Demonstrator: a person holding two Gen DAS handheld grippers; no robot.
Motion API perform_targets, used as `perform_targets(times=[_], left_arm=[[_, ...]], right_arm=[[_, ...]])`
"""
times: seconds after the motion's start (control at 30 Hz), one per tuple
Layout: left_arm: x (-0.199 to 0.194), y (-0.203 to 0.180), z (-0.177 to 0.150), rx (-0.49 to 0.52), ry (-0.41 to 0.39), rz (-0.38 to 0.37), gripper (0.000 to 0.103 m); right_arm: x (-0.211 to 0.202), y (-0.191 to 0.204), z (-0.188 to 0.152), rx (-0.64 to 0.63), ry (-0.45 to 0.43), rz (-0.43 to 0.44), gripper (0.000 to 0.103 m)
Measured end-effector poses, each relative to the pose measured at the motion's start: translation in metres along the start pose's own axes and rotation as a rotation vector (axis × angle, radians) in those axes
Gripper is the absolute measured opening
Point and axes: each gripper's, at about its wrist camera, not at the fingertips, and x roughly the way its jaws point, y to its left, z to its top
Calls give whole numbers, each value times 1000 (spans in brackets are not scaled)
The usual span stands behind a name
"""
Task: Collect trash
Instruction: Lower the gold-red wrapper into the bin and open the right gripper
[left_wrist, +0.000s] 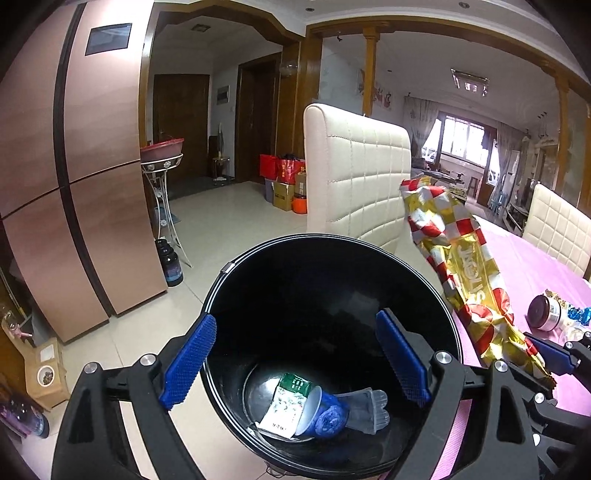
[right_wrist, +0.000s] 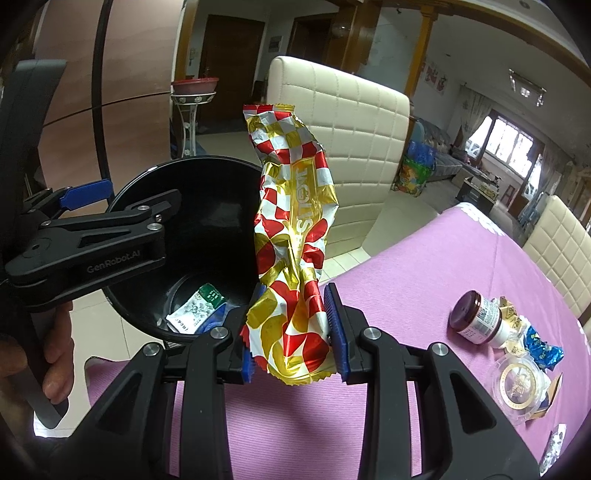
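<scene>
Your right gripper is clamped on the lower end of a crumpled red, white and gold snack wrapper, its blue pads pressing the foil from both sides; the rest of the wrapper stands up and leans toward the black trash bin. Your left gripper has its jaws spread wide with nothing between them, poised above the bin's mouth, one blue pad to each side of the opening. In the right wrist view your hand wraps that gripper's handle just beside the bin.

Down in the bin lie a green-and-white packet, a blue paper cup on its side and a grey plastic piece, all close together on the bottom.

Beside the bin, the table under a pink cloth carries more litter well away from it: a small jar with a dark red lid lying on its side, a blue foil wrapper just beside the jar, and a round clear lid near both. Beyond the bin stands a cream quilted chair, and away to its other side a copper-coloured fridge.
</scene>
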Motion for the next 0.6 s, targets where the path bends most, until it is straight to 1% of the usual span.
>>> perform_targets(times=[0.3, 0.37, 0.4, 0.43, 0.47, 0.5, 0.6], left_arm=[[-2, 6, 0, -2, 1, 14, 86], [-1, 9, 0, -3, -1, 23, 86], [-1, 11, 1, -5, -3, 28, 86], [-1, 12, 1, -9, -4, 31, 86], [-1, 14, 1, -15, -3, 32, 86], [-1, 16, 1, -18, -2, 31, 86], [1, 18, 0, -22, 4, 32, 86]], right_arm=[[3, 14, 4, -45, -5, 20, 35], [5, 13, 6, -48, -2, 23, 37], [6, 14, 6, -47, -5, 18, 44], [6, 14, 6, -46, -13, 13, 59], [3, 13, 5, -46, -28, 5, 65], [1, 13, 4, -49, -43, -6, 68], [1, 13, 4, -62, -48, -14, 68]])
